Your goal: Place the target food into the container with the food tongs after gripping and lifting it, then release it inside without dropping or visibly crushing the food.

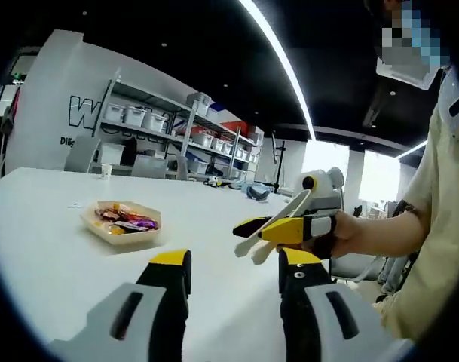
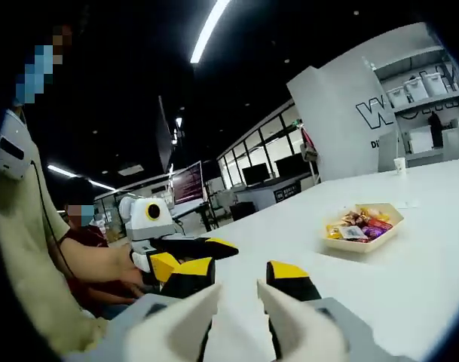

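A shallow, pale rectangular tray (image 1: 121,224) with flared walls sits on the smooth white desk (image 1: 48,249), heaped with small wrapped sweets (image 1: 127,219) in glossy purple, orange and yellow foil; in the right gripper view the same tray (image 2: 363,229) lies with its long side running roughly across the picture, well out ahead of the jaws, with the sweets (image 2: 359,223) piled inside it. The left hand-held gripper (image 1: 234,273) shows two black jaws with yellow tips, standing apart with bare desk between them and nothing held. In the left gripper view the right hand-held gripper (image 1: 264,228) comes in from the right, held in a person's hand (image 1: 342,235), and carries cream-coloured plastic food tongs (image 1: 278,225) whose long axis slopes down toward the left, roughly toward the tray. In the right gripper view the tongs' two broad, matte, pale blades (image 2: 237,317) rise between the right hand-held gripper's (image 2: 240,280) yellow-tipped jaws, which clasp the tongs; the blades stand parted and empty. Grey metal shelving (image 1: 176,132) with white storage bins stands behind the desk.
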`<move>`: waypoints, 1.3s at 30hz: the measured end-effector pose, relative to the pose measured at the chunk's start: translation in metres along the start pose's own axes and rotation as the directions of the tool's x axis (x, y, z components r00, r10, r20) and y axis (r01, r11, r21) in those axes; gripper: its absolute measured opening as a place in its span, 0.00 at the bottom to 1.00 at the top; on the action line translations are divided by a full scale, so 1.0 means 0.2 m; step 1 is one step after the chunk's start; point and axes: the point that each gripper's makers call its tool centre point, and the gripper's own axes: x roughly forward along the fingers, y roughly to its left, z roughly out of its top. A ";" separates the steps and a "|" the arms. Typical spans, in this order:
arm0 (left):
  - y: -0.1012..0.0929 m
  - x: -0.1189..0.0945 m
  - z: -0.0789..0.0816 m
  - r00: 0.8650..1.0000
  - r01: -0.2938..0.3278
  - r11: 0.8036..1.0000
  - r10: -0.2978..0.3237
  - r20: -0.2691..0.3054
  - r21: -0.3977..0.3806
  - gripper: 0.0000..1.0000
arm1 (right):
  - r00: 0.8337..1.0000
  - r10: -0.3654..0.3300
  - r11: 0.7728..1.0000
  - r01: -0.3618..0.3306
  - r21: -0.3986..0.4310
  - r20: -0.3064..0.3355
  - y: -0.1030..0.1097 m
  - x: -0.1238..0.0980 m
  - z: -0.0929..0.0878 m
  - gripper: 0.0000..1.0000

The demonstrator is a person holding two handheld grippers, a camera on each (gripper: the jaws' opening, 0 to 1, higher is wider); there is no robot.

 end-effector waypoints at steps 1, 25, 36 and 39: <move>-0.02 0.00 0.02 1.000 0.022 1.000 -0.022 0.014 -0.011 0.38 | 1.000 0.008 1.000 -0.008 0.012 0.006 0.01 0.00 0.00 0.23; -0.23 0.03 0.11 0.969 0.239 0.966 -0.231 0.090 -0.102 0.08 | 0.967 0.203 0.967 -0.223 0.124 0.152 0.18 0.00 0.17 0.23; -0.29 0.02 0.14 0.943 0.323 0.931 -0.300 0.147 -0.169 0.06 | 0.941 0.283 0.938 -0.311 0.150 0.186 0.26 -0.01 0.20 0.23; -0.30 0.02 0.14 0.940 0.331 0.927 -0.308 0.146 -0.176 0.06 | 0.938 0.296 0.933 -0.325 0.154 0.180 0.27 0.00 0.19 0.23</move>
